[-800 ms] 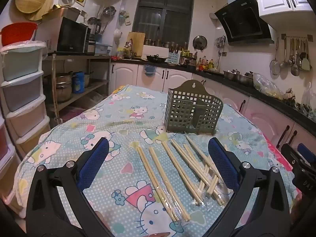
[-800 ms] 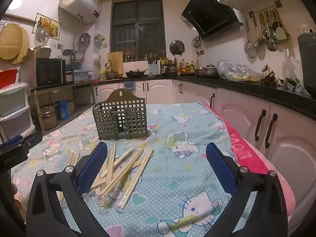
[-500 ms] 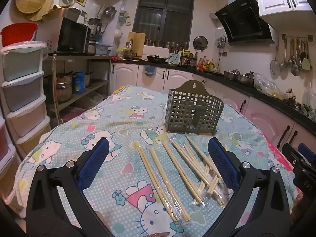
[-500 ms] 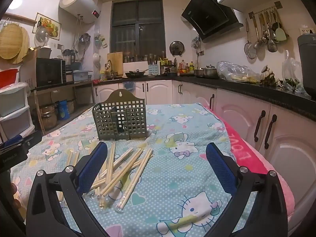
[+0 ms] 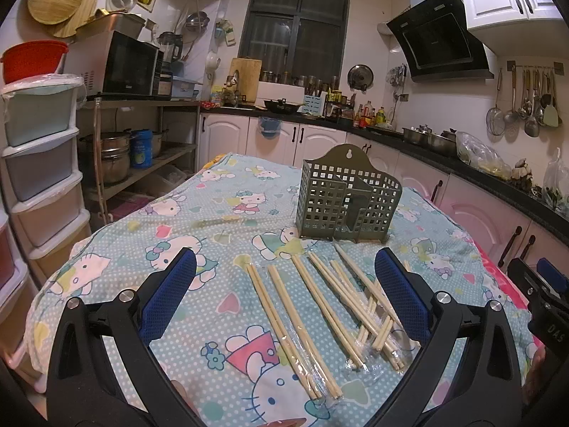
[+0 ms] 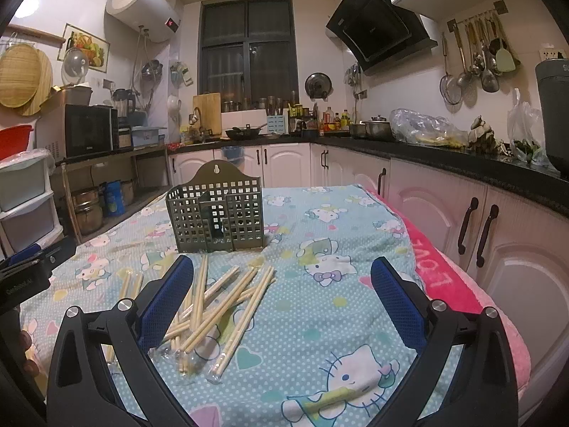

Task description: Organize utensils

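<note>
Left wrist view showed the left gripper with jaws wide apart and nothing between its pads, hanging above the cartoon-print tablecloth. Wrapped chopsticks lay spread on the cloth, just in front of the green slotted holder.

Right wrist view showed the right gripper equally spread and empty. Chopsticks lay piled by its left finger, near the holder.
</note>
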`<state>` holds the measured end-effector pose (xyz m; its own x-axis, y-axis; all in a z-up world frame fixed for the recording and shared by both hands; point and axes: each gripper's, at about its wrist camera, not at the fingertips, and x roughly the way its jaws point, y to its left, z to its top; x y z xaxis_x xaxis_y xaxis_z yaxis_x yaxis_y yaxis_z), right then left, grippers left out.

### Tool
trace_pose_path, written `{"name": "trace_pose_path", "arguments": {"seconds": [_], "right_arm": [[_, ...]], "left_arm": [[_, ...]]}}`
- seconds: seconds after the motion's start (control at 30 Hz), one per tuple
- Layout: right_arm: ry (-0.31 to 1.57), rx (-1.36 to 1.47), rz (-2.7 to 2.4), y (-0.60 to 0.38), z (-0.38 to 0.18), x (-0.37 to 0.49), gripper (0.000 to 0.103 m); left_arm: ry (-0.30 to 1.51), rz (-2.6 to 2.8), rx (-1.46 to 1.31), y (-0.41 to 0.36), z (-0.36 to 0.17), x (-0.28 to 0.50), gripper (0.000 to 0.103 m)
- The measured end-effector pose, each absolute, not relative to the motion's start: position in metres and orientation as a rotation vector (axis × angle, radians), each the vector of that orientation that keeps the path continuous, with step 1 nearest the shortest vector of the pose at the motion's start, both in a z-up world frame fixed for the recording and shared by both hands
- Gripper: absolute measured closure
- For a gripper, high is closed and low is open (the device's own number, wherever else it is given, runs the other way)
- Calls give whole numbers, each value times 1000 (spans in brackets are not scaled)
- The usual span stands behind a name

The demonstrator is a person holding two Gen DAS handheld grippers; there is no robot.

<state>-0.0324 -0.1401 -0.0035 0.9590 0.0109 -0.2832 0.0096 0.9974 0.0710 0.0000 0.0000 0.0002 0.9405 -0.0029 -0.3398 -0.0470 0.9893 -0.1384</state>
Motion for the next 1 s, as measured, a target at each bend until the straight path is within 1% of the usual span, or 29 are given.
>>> {"name": "trace_pose_path", "arguments": {"seconds": [1.0], "right_arm": [[288,76,6,-145,-3,-32,6]], "left_arm": [[349,21,-146,3,0,-1,11]]}}
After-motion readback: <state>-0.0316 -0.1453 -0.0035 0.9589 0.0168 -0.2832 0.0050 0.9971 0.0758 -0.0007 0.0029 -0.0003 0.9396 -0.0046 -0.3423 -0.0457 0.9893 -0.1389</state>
